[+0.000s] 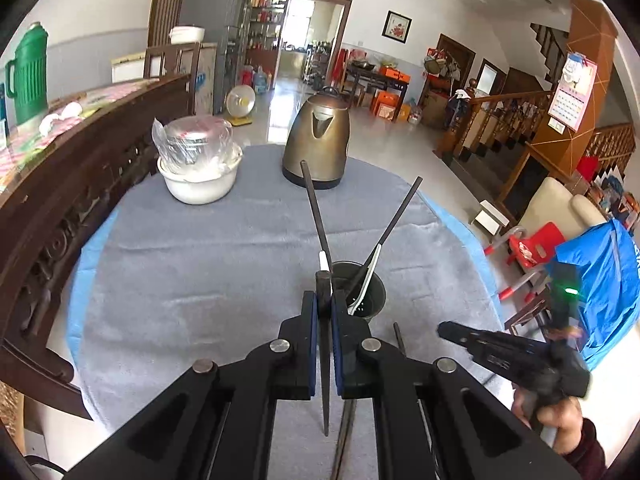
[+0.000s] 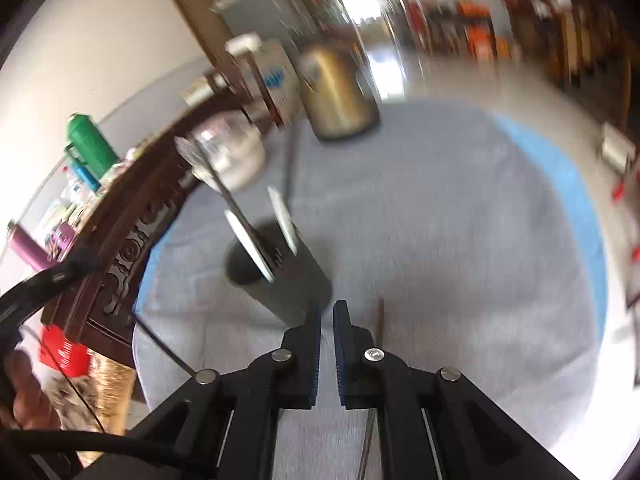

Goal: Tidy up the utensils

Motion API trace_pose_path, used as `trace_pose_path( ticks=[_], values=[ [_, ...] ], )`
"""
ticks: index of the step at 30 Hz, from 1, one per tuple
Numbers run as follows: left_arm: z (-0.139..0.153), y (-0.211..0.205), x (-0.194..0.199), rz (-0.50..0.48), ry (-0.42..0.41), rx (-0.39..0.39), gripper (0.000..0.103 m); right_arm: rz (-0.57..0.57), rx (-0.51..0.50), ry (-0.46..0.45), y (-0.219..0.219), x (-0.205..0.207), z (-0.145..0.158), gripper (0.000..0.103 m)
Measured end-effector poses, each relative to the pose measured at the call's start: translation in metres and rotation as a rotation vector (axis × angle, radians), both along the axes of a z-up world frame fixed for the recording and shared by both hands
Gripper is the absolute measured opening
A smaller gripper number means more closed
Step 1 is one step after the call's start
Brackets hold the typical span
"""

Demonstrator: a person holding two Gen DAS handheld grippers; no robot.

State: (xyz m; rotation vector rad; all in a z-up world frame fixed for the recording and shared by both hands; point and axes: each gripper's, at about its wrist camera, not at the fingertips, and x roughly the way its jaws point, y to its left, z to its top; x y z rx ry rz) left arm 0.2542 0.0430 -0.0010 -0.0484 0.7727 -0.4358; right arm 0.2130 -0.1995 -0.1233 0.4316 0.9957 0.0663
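While clenched on a dark chopstick (image 1: 325,360), left gripper (image 1: 325,344) raised above the grey-clothed surface (image 1: 200,264), stick running upright between the pads and past both ends of them. Right gripper (image 2: 327,352) nearly closed with a thin gap between its jaws, grasping nothing, hanging over the same cloth. Dark holder (image 1: 362,292) just beyond the left fingertips, already carrying a long black-handled utensil (image 1: 394,216) and a white-tipped piece. Step in hand, by the look of it: carrying this stick to the holder. Next move likely calls for tipping the lower end over the rim, then lowering and releasing without knocking the leaning pieces. Another dark stick (image 1: 399,340) lying on the cloth, partly covered by the gripper body. Right view badly smeared; holder contents there hard to sort. Kettle (image 1: 316,140) and bowl (image 1: 198,178) well apart, at the far edge.
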Motion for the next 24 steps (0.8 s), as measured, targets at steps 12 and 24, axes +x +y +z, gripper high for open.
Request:
trace_pose_path(
  ticks=[12, 24],
  values=[
    [0.002, 0.011, -0.019, -0.004, -0.034, -0.011, 0.007, -0.034, -0.049, 0.229, -0.013, 0.064, -0.093, 0.027],
    [0.003, 0.013, -0.023, -0.001, -0.037, -0.016, 0.007, -0.016, -0.123, 0.170, -0.007, 0.050, -0.077, 0.006]
  ],
)
